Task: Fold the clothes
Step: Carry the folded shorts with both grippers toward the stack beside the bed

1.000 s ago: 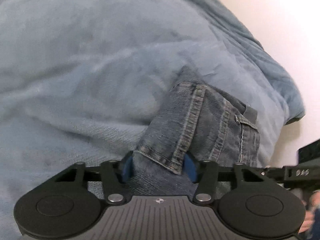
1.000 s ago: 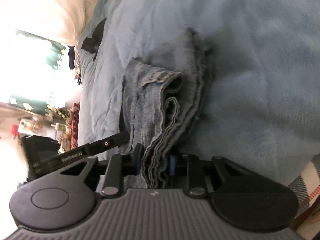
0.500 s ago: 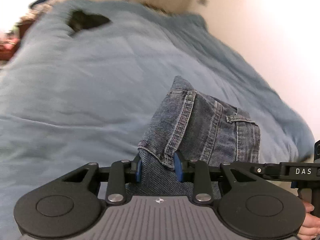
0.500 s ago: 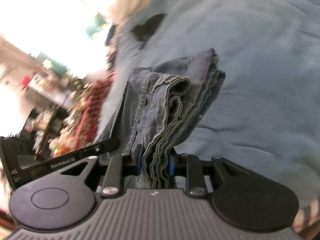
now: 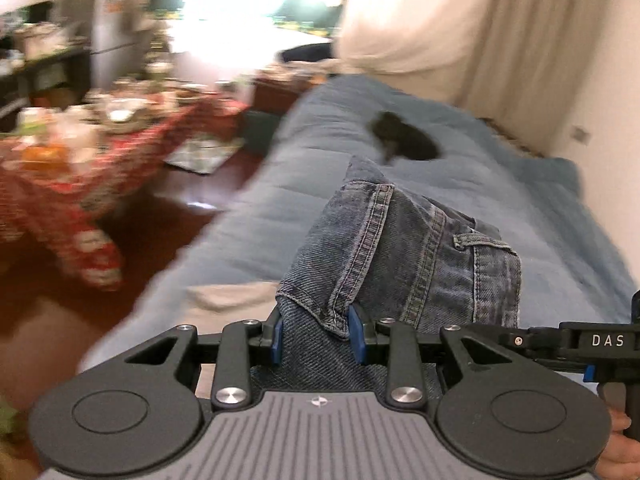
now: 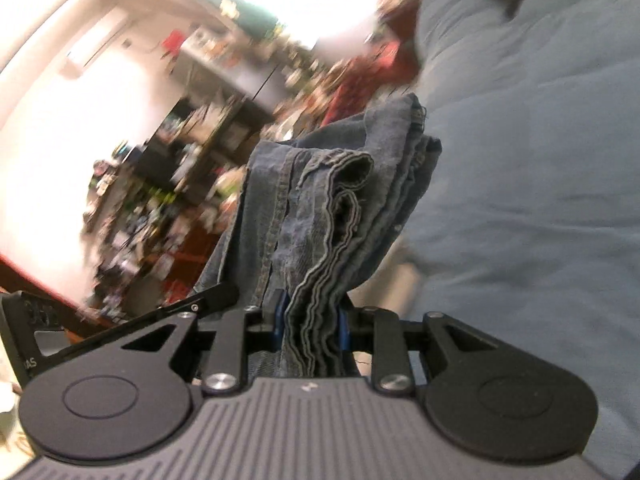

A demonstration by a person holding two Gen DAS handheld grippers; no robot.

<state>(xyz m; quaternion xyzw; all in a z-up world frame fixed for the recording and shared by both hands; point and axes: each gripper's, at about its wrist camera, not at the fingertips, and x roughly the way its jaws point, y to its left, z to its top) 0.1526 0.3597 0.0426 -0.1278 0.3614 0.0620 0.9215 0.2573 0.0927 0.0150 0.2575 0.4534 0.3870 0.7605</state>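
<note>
The faded blue denim jeans [image 5: 408, 256] are already folded into a thick, many-layered bundle and hang lifted clear of the pale blue quilted bedspread [image 5: 500, 184], pinched between my two grippers. My left gripper [image 5: 316, 334] has just narrowed its jaws, and its blue pads press on the stitched waistband end. My right gripper [image 6: 310, 330] clamps the stacked hems, narrow jaws, layers fanned at twelve o'clock. The folding of this pair looks finished to me; what I judge is left is setting the bundle down flat somewhere. A crumpled black garment [image 5: 404, 142] lies on the bedspread at one o'clock from the jeans in my left view, unfolded, so more work waits. A red patterned tablecloth [image 5: 60, 200] blurs at nine o'clock.
</note>
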